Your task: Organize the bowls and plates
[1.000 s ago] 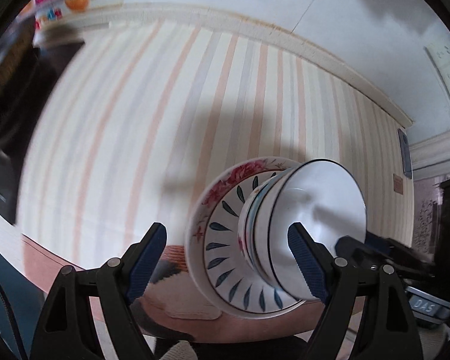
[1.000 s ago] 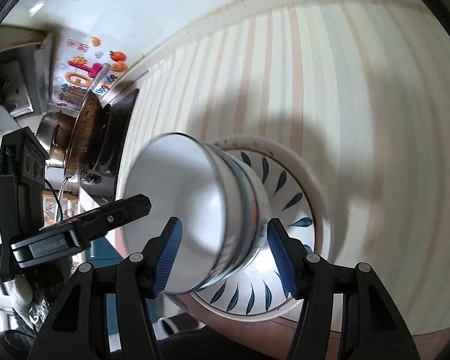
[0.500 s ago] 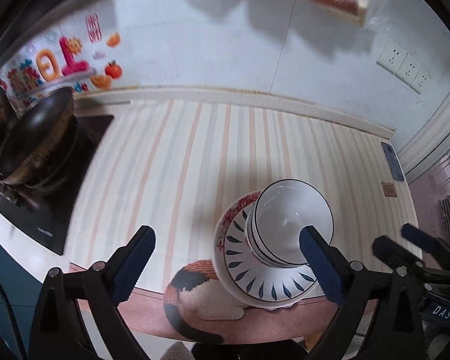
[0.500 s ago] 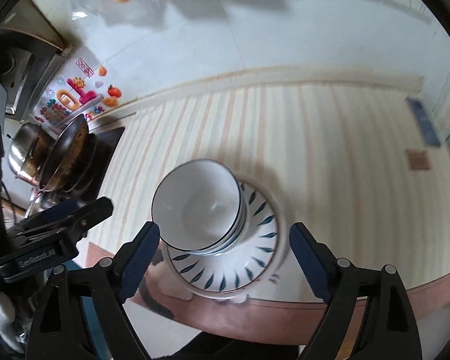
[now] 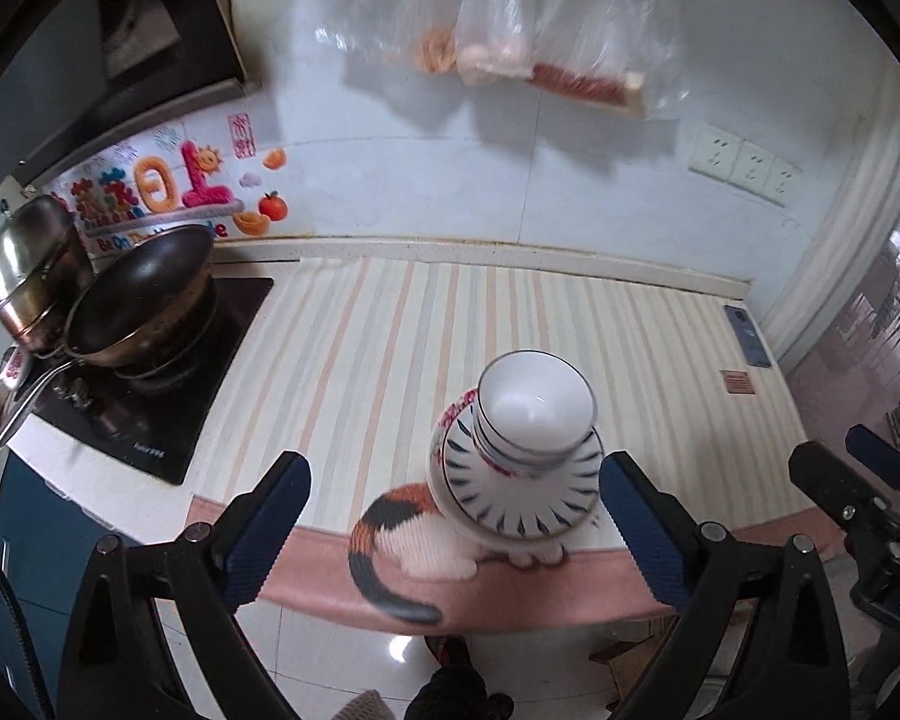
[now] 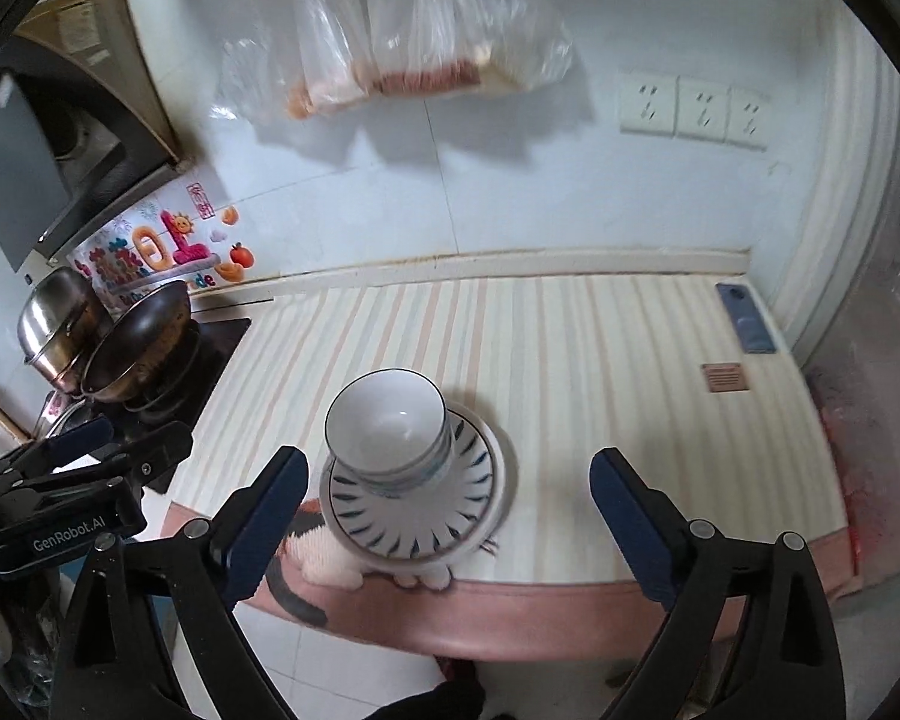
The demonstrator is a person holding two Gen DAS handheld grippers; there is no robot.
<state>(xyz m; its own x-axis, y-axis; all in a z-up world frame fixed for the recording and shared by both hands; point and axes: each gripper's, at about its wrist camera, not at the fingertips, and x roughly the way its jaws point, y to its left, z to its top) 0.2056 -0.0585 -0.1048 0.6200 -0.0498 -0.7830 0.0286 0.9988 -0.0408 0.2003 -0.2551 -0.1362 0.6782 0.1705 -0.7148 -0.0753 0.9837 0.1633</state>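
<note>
Bowls [image 5: 536,411] atop plates [image 5: 519,501]

Two plates [image 5: 513,501], stacked bowls [image 5: 534,414] of unclear number, two pans [image 5: 141,300]

left tongs [image 5: 450,525] agape, right tongs [image 6: 447,516] agape

Both hand-held grippers, left [image 5: 453,531] and right [image 6: 447,525], have drawn back from the stacked bowls [image 5: 534,414], jaws now wide.
</note>
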